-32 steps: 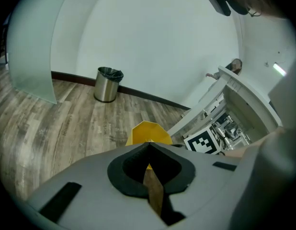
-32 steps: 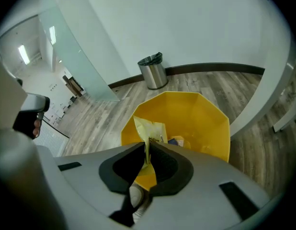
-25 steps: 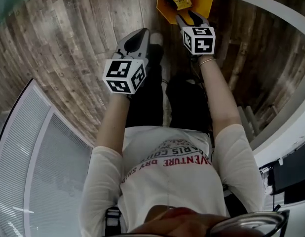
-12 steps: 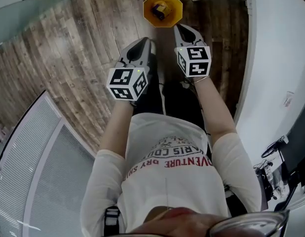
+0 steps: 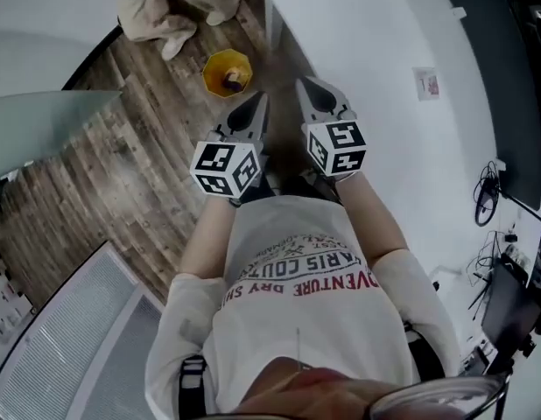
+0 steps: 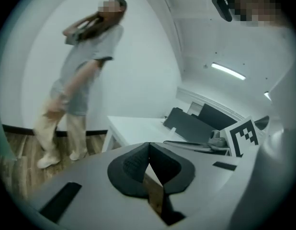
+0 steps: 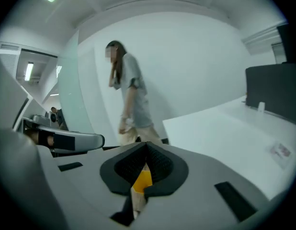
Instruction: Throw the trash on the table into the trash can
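The yellow trash can (image 5: 220,66) stands on the wooden floor ahead of me, with a brownish piece of trash (image 5: 233,80) inside it. Both grippers are held up side by side at chest height, above and short of the can. My left gripper (image 5: 256,108) is shut with nothing in it, its pads meeting at the tips (image 6: 148,146). My right gripper (image 5: 307,87) is shut and empty too; in the right gripper view (image 7: 147,150) a yellow patch of the trash can (image 7: 142,178) shows through the gap behind the closed tips.
A white table (image 5: 375,42) runs along the right, with a small paper (image 5: 425,83) on it and a dark screen (image 7: 272,90) at its far side. A person (image 5: 165,11) stands on the floor just beyond the can. A glass partition (image 5: 43,125) is at left.
Both grippers have risen away from the trash can, which now looks smaller and farther left. The right jaws, open over the can a second ago, are closed. The table and a standing person have come into view.
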The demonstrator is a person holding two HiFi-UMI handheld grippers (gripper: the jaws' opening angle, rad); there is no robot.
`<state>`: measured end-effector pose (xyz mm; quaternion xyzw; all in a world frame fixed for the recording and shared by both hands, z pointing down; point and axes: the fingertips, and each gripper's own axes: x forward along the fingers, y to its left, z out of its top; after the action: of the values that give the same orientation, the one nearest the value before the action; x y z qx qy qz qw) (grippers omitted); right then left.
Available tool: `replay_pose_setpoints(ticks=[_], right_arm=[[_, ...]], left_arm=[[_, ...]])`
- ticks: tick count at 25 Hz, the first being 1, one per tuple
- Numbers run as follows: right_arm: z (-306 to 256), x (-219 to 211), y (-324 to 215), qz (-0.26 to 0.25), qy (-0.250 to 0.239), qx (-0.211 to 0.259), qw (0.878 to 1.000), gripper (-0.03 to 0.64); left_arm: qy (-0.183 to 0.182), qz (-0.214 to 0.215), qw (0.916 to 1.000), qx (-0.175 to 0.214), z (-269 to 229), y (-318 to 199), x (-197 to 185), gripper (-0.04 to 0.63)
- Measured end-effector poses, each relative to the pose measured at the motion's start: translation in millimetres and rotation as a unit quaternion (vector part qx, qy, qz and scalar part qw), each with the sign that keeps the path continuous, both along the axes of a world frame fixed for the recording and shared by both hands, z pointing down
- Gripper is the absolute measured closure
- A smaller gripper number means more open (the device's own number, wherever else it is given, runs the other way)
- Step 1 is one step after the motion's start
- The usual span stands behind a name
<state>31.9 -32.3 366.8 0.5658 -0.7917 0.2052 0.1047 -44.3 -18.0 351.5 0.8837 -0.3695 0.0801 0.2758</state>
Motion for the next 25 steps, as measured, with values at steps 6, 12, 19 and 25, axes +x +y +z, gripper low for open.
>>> replay_pose_setpoints(ticks=[6, 12, 19, 25], right_arm=[[-65.9, 147.0, 98.0, 0.127, 0.016, 0.044, 0.991, 0.591], [-91.0, 277.3, 216.7, 0.266, 0.039, 0.064, 0.961, 0.591], [-91.5, 380.5, 350.9, 0.439, 0.043, 0.069, 0.895, 0.591], [-89.6, 422.5, 422.0, 0.538, 0.051, 0.068, 0.839, 0.591]], left_arm=[[0.022, 0.123, 0.9903, 0.06, -69.0, 65.5, 143.4, 0.572], [0.044, 0.242, 0.9653, 0.087, -97.3, 146.7, 273.1, 0.572], [0.051, 0.378, 0.9189, 0.1, -105.5, 235.7, 383.4, 0.572], [0.052, 0.452, 0.8841, 0.107, -104.7, 283.9, 435.5, 0.572]])
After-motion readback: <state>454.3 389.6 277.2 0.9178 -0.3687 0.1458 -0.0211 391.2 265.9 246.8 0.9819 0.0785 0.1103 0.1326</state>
